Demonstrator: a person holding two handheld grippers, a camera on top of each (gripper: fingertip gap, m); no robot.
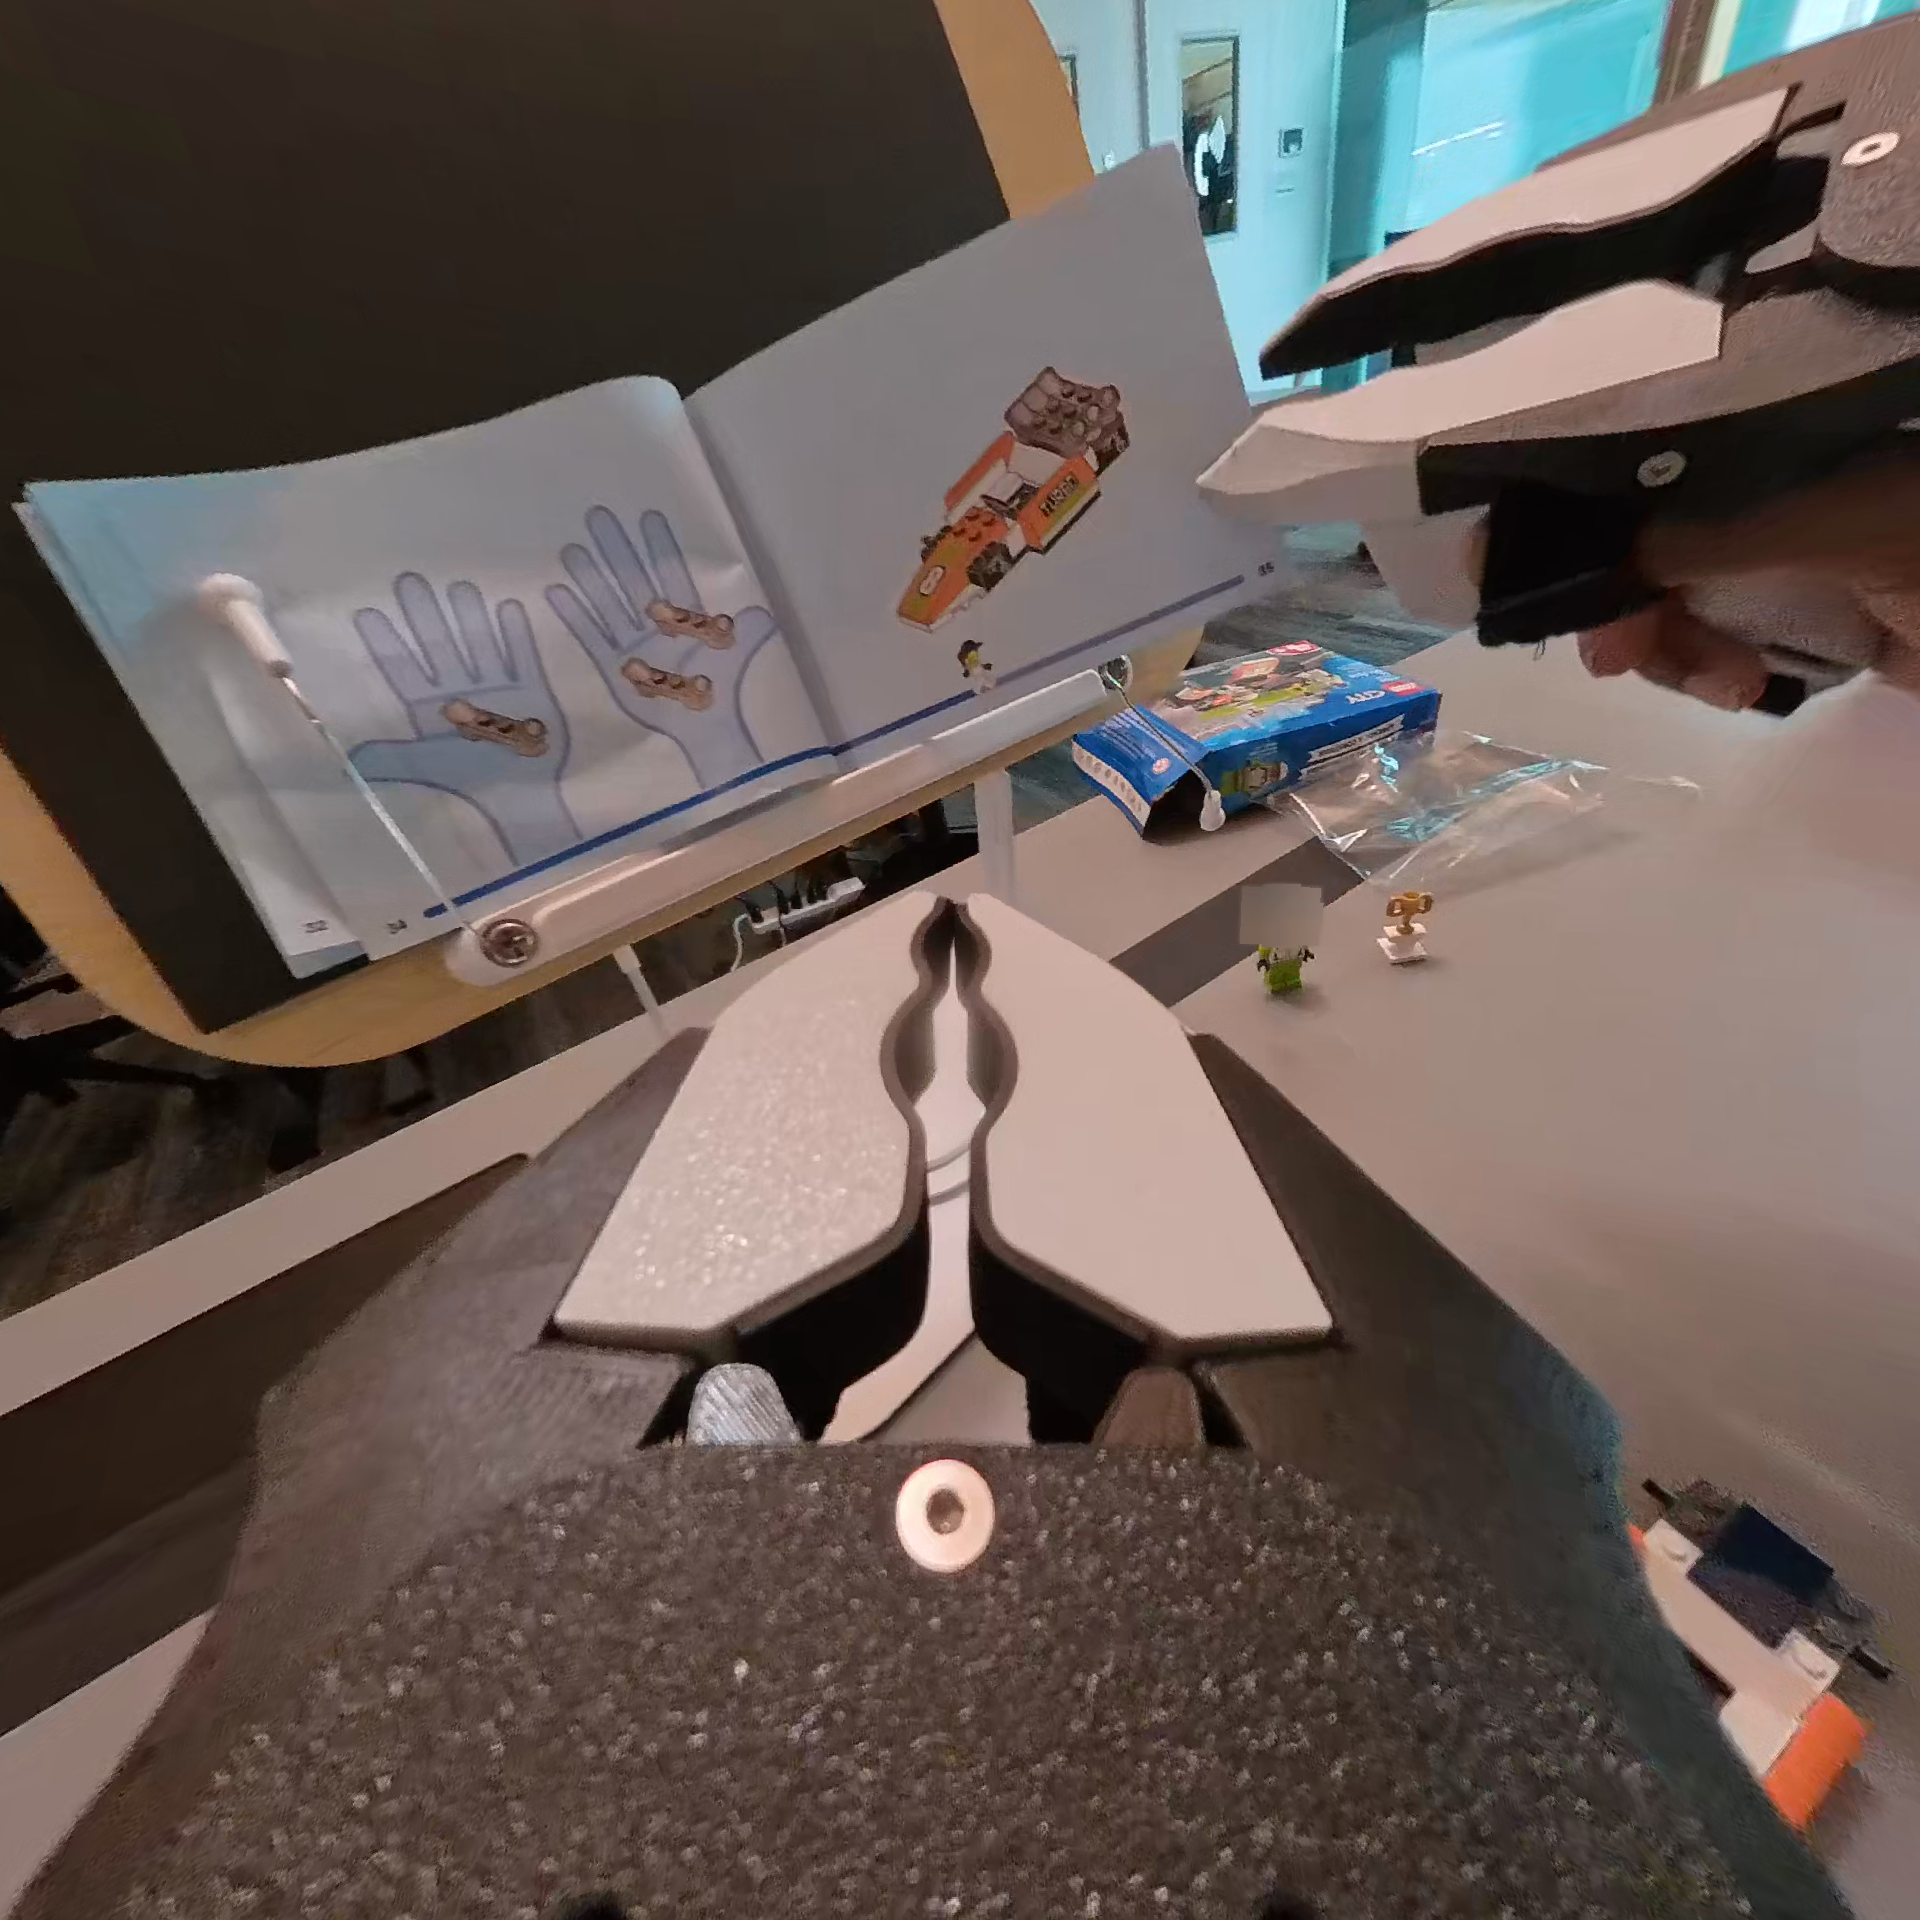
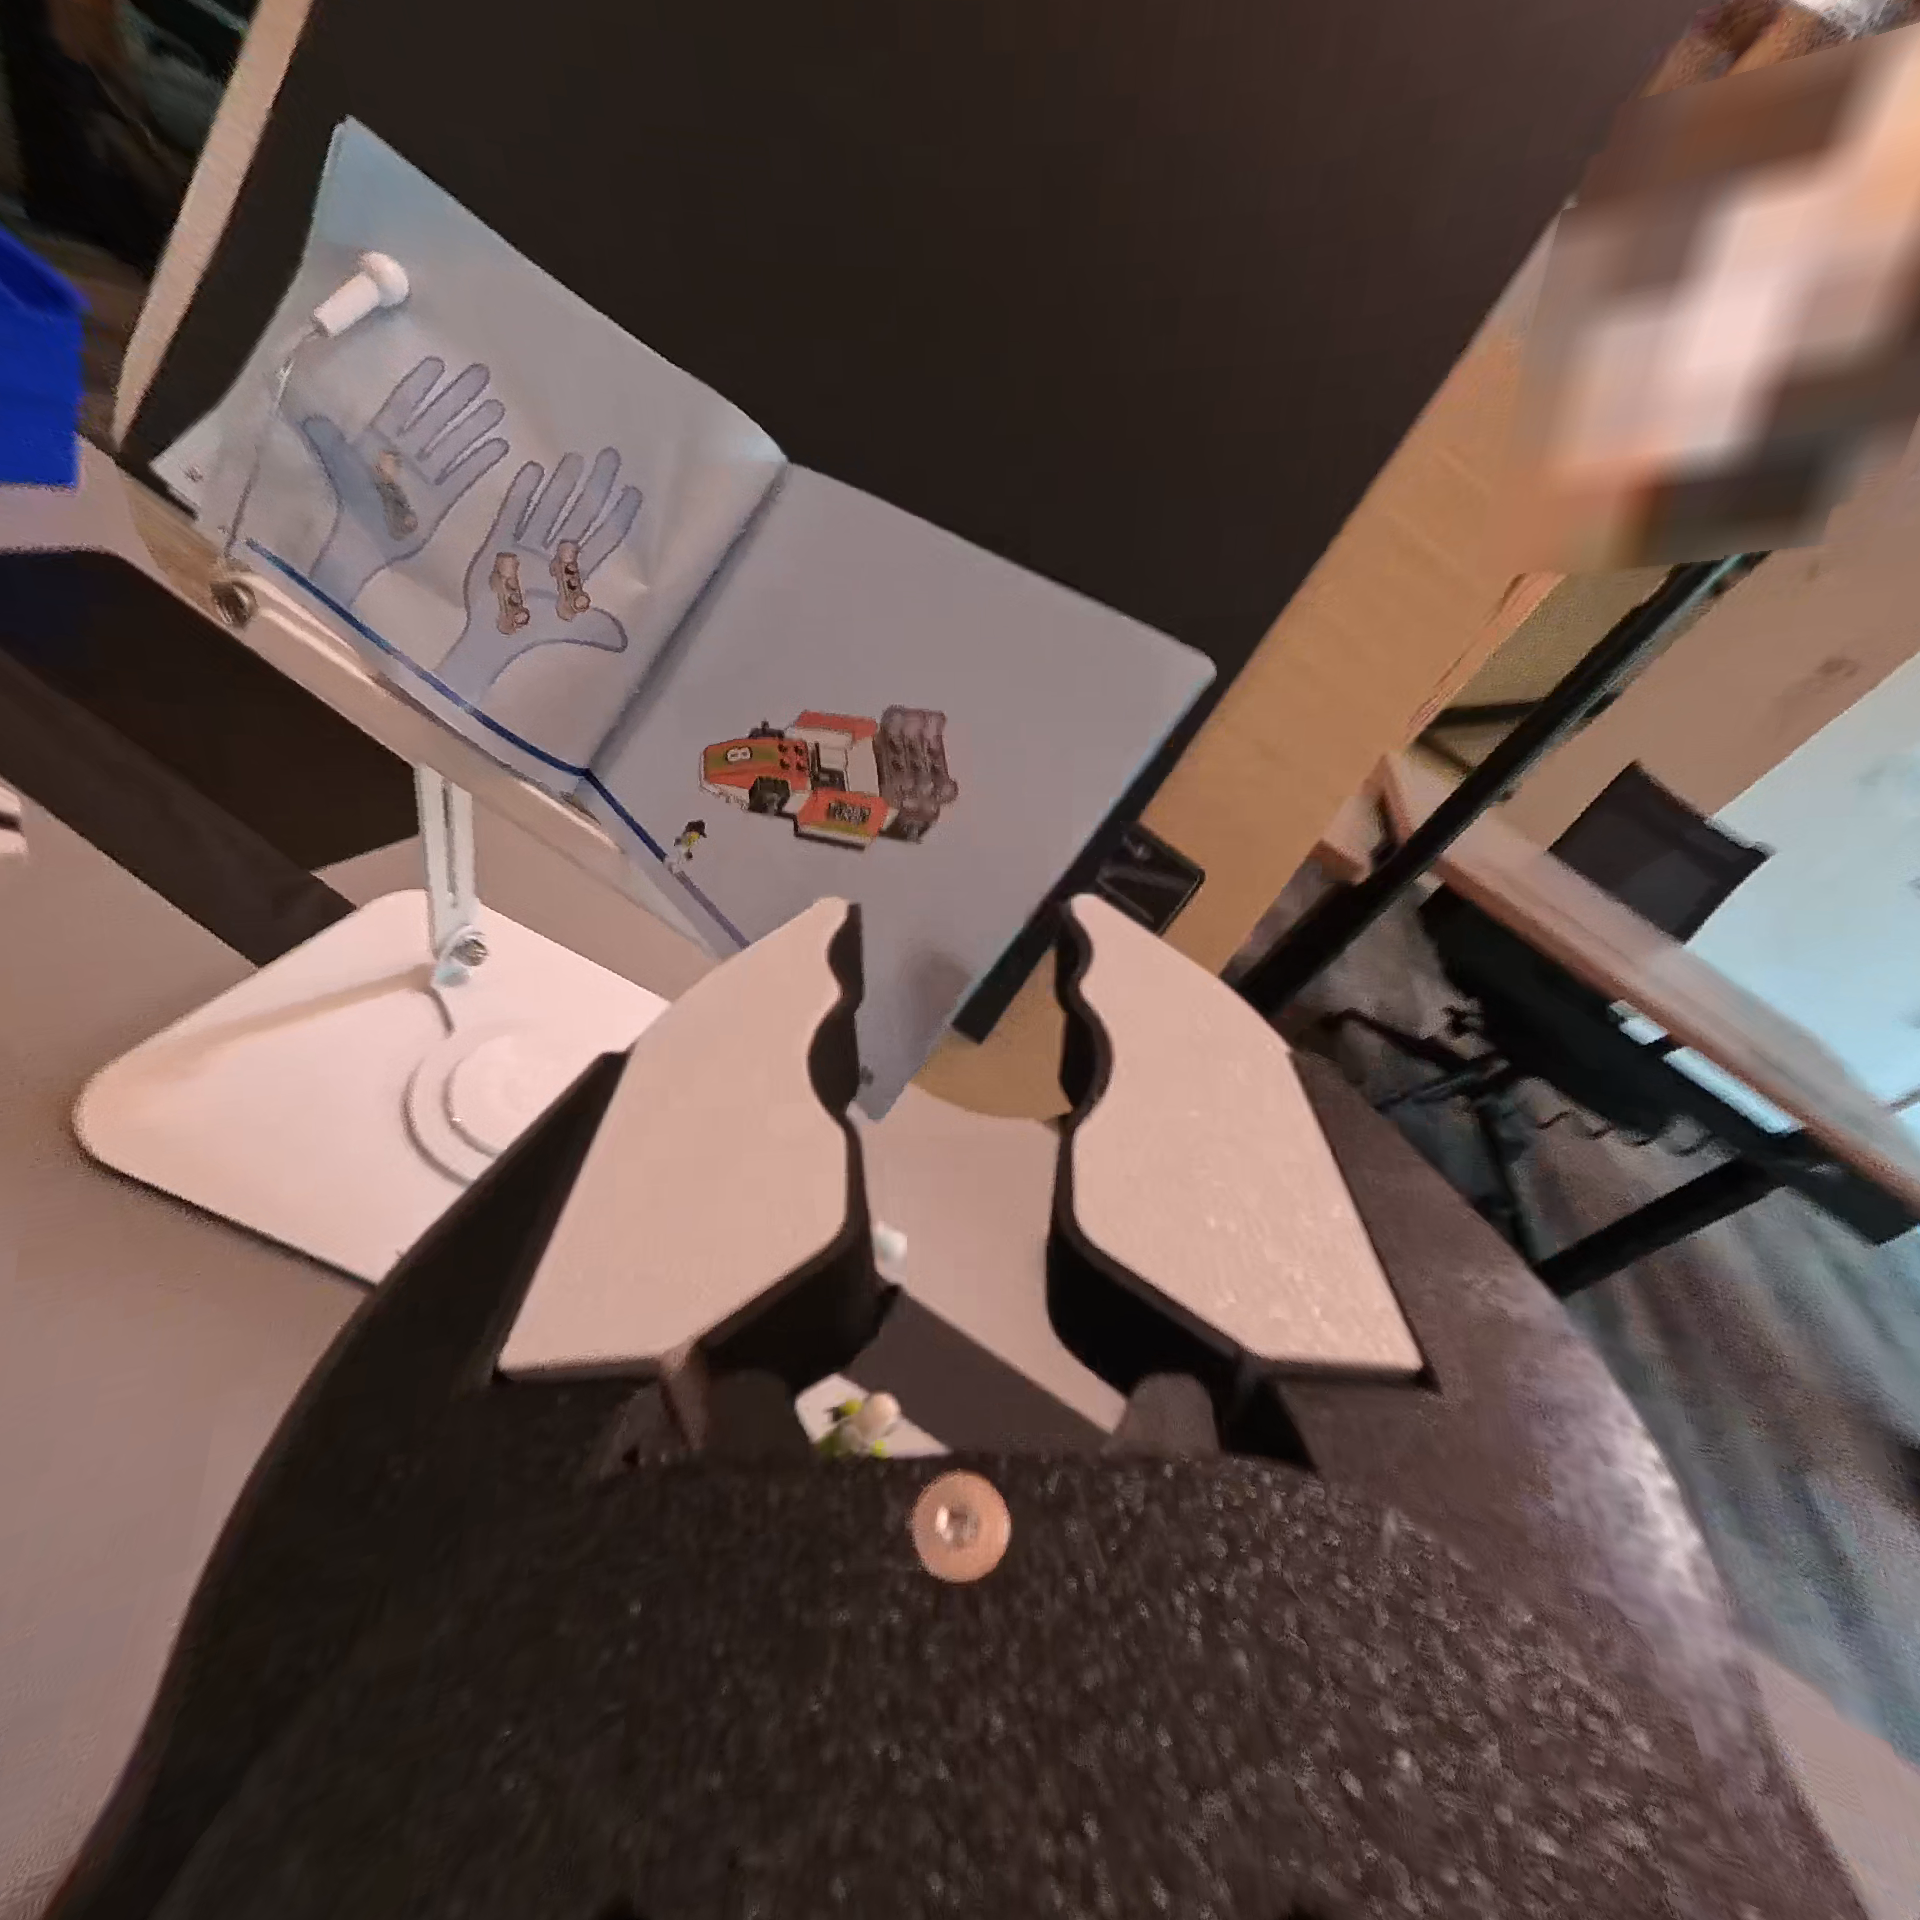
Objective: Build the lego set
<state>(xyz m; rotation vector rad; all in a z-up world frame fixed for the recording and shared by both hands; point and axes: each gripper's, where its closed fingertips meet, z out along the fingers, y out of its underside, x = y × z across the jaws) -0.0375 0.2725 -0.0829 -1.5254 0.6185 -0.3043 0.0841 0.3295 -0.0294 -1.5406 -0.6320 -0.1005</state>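
Observation:
My left gripper [image 1: 954,920] is shut and empty, raised above the white table [image 1: 1558,1195] and pointing at the open instruction booklet [image 1: 644,644] on its stand. My right gripper [image 2: 958,925] is open and empty, held in the air near the booklet's right page [image 2: 914,748]; it also shows at the upper right of the left wrist view [image 1: 1236,416]. A white, orange and dark lego model [image 1: 1766,1652] lies on the table at the lower right, partly hidden by my left gripper. A lime-green minifigure [image 1: 1285,961] and a small gold trophy [image 1: 1405,925] stand on the table.
A blue lego box [image 1: 1268,727] and a clear plastic bag [image 1: 1475,810] lie behind the figure. The stand has a white base plate [image 2: 312,1091] and a round wooden back [image 1: 1018,156]. The minifigure peeks out under my right gripper [image 2: 862,1425]. A person's hand [image 1: 1714,644] holds the right gripper. My hands' fingertips stand some 15 cm from each other.

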